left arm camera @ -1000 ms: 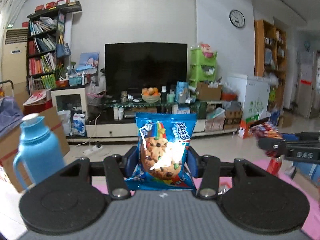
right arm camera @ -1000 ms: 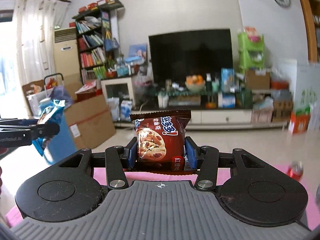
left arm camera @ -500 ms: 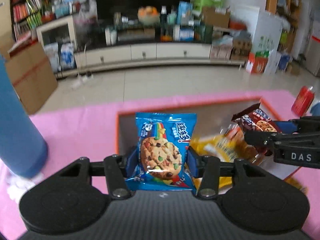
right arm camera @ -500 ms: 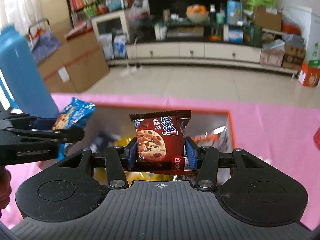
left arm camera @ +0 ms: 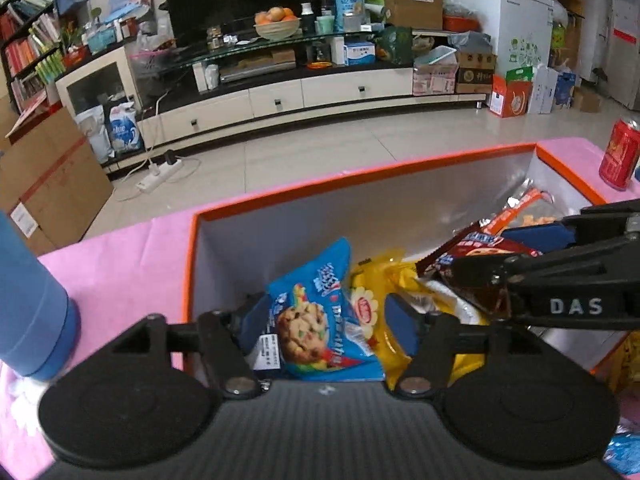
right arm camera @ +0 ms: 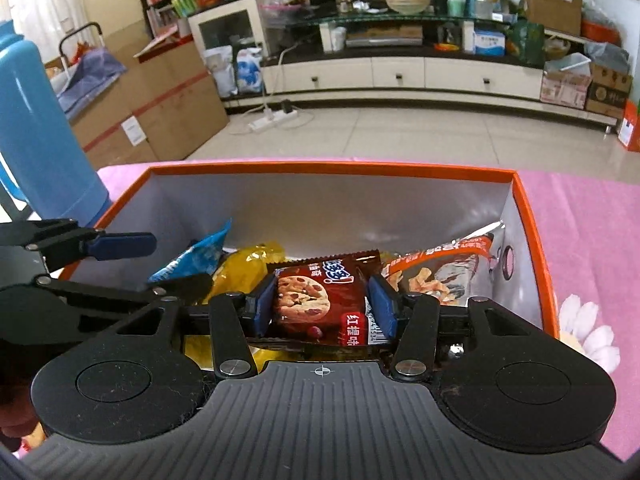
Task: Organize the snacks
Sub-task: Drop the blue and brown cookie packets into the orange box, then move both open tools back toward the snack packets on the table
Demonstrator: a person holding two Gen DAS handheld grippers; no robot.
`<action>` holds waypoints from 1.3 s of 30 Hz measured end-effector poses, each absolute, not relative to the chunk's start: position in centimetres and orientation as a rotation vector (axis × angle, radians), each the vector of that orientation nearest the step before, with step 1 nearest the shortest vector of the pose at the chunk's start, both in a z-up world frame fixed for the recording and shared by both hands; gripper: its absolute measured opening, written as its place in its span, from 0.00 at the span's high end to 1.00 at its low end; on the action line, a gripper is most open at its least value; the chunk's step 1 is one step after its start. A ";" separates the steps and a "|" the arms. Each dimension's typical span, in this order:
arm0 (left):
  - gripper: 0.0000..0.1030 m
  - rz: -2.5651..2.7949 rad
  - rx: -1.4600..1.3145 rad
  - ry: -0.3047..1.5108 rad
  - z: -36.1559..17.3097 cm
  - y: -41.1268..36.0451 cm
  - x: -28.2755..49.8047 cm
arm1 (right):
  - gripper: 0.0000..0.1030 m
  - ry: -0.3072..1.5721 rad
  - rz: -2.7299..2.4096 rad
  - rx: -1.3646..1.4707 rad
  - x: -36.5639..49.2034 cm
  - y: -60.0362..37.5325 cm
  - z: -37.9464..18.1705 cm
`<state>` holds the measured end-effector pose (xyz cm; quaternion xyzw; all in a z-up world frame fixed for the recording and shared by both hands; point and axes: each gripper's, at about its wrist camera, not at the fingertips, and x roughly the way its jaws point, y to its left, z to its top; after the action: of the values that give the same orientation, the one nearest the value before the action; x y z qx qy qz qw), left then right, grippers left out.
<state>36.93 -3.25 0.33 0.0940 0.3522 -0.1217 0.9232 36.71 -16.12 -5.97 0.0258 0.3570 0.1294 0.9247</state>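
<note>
I am keeping my left gripper [left arm camera: 320, 320] spread wide, the blue cookie packet [left arm camera: 316, 320] lying loose and tilted between its fingers inside the orange box [left arm camera: 360, 174]. My right gripper [right arm camera: 320, 306] is pinching the brown cookie packet [right arm camera: 320, 296] just above the yellow bags [left arm camera: 384, 300]. I am worrying that the two grippers, working close together, are going to knock each other, or that the blue packet is going to snag as I withdraw. The box floor is lying hidden under snacks, and I cannot tell whether the brown packet is touching anything
</note>
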 end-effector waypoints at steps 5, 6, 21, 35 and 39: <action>0.29 -0.243 0.106 0.689 3.0 -2.4 34.5 | 0.51 0.657 0.269 0.086 33.8 -18.0 -3.3; 0.28 -0.240 0.095 0.679 3.6 -2.1 33.6 | 0.45 0.636 0.258 0.095 32.7 -18.6 -2.7; 0.25 -0.189 -0.010 0.827 0.3 -1.2 12.4 | 0.10 0.691 0.025 0.428 9.8 -27.2 -10.1; 0.25 -0.346 -0.094 0.805 3.0 -8.9 18.0 | 0.12 0.680 0.037 0.648 9.4 -30.4 -11.9; 0.30 -0.283 -0.122 0.858 1.0 -11.0 22.3 | 0.12 0.664 0.057 0.758 9.0 -31.9 -12.3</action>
<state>22.30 -10.96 1.00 -0.0587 0.4141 -0.1367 0.8980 9.04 -31.92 -12.31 0.3633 0.3181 0.0271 0.8753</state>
